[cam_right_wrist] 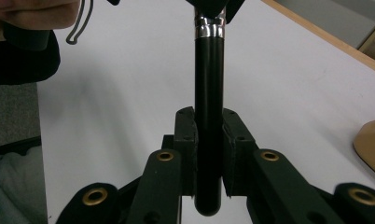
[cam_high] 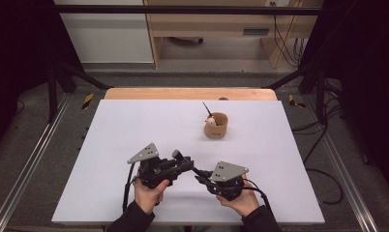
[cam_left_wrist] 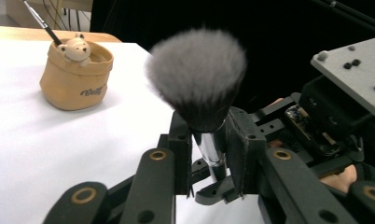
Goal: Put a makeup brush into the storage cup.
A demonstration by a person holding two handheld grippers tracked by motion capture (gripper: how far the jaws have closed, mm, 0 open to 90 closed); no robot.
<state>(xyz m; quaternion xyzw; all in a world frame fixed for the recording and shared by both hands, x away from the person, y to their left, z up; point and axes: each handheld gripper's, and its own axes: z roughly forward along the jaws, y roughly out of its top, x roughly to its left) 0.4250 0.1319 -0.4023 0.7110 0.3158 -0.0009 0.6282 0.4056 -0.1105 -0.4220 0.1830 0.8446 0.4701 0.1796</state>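
Currently the black-handled makeup brush with a fluffy grey head sits low centre of the high view, above the white table. Left claw clamps its silver ferrule; right claw grips the handle. Risk: opposed pulls could twist the brush loose, dropping it short of the tan bear-trimmed pot.
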